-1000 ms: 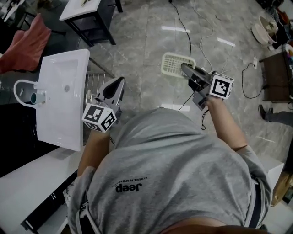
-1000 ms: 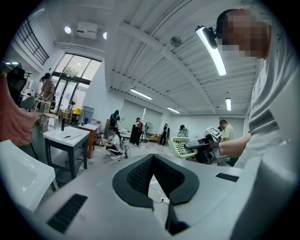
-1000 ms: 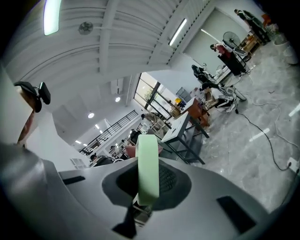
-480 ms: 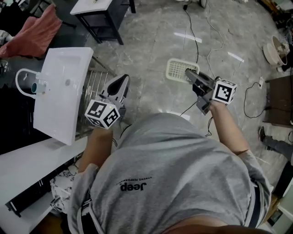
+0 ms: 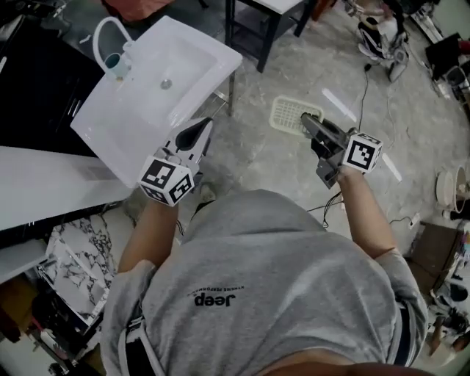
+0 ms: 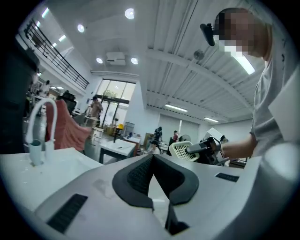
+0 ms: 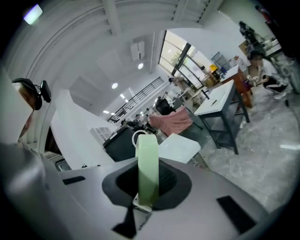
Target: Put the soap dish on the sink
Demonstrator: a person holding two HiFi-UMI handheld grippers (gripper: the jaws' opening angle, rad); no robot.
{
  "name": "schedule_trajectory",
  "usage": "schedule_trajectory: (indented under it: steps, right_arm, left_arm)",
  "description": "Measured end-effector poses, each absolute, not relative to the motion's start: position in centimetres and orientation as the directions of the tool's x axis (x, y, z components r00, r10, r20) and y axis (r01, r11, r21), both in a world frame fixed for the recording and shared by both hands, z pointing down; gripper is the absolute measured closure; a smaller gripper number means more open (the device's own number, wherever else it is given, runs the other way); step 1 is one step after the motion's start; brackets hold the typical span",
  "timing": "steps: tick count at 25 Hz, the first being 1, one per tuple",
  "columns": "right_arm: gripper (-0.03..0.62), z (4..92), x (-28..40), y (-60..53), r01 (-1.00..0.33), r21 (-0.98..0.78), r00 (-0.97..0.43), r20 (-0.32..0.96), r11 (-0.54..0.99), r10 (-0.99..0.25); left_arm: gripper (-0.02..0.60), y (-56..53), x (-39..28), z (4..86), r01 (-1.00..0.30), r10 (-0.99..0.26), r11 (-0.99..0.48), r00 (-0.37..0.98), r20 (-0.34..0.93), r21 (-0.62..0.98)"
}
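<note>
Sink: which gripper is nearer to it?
Left. The left gripper sits at the sink's near edge; the right gripper, gripping the soap dish, is farther off over the floor.

Even overhead lighting; ceiling lamps (image 6: 129,13) glare; sink (image 5: 158,95) near-blown white; gripper views fisheye-warped, dark-cornered.

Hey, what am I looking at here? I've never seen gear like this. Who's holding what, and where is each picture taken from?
No robot: a person holds tongs in each hand, each carrying a cube with square markers. The downward picture comes from a camera on the person's head; the other two come from cameras riding on the tongs. The right tongs are shut on a slotted soap dish, held over the floor. The left tongs are shut and empty, near the white sink.
</note>
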State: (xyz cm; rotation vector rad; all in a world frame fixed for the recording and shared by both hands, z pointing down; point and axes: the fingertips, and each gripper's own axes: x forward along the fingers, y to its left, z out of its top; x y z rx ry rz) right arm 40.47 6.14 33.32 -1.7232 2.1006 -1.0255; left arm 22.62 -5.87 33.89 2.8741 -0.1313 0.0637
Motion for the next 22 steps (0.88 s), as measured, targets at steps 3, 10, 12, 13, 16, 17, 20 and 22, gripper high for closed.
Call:
schedule_trajectory:
  steps: [3, 10, 12, 13, 16, 17, 20, 22]
  right_arm:
    - [0.517, 34.0, 34.9, -2.6, -0.748, -0.644, -0.405, 0.252, 0.16, -0.879]
    - [0.517, 36.8, 19.7, -17.8, -0.623, -0.666, -0.699, 0.237, 0.411, -0.675]
    - [0.517, 38.3, 15.3, -20.2, -0.603, -0.662, -0.738, 0.251, 0.445, -0.627]
    - [0.517, 39.1, 13.0, -21.8, -0.596, -0.661, -0.753, 0.263, 0.457, -0.603]
    - [0.517, 41.2, 6.4, -27.2, -0.565, -0.662, -0.797, 0.285, 0.492, -0.532]
    - [0.517, 41.8, 4.5, -28.9, -0.562, -0.658, -0.805, 0.294, 0.502, -0.515]
    - [0.517, 44.0, 0.1, -33.7, -0.566, -0.643, -0.813, 0.331, 0.516, -0.479]
    - [0.517, 45.7, -2.0, -36.6, -0.577, -0.631, -0.811, 0.363, 0.519, -0.46]
  left_arm:
    - [0.568, -11.8, 15.5, 34.8, -0.23, -0.219, -0.937, 0.973, 0.072, 0.265]
    - [0.568, -18.0, 0.2, 37.2, -0.528, -0.517, -0.809, 0.848, 0.116, 0.258]
    - [0.568, -18.5, -3.3, 38.2, -0.574, -0.563, -0.779, 0.818, 0.12, 0.255]
    - [0.568, -19.1, -5.0, 38.7, -0.594, -0.584, -0.762, 0.802, 0.124, 0.258]
    - [0.568, -21.7, -9.6, 40.5, -0.643, -0.632, -0.715, 0.762, 0.14, 0.274]
    - [0.568, -22.6, -10.8, 41.1, -0.654, -0.642, -0.704, 0.753, 0.144, 0.277]
    - [0.568, -24.4, -13.5, 42.9, -0.672, -0.661, -0.683, 0.735, 0.149, 0.284]
    - [0.568, -25.5, -14.6, 43.9, -0.678, -0.669, -0.674, 0.728, 0.148, 0.292]
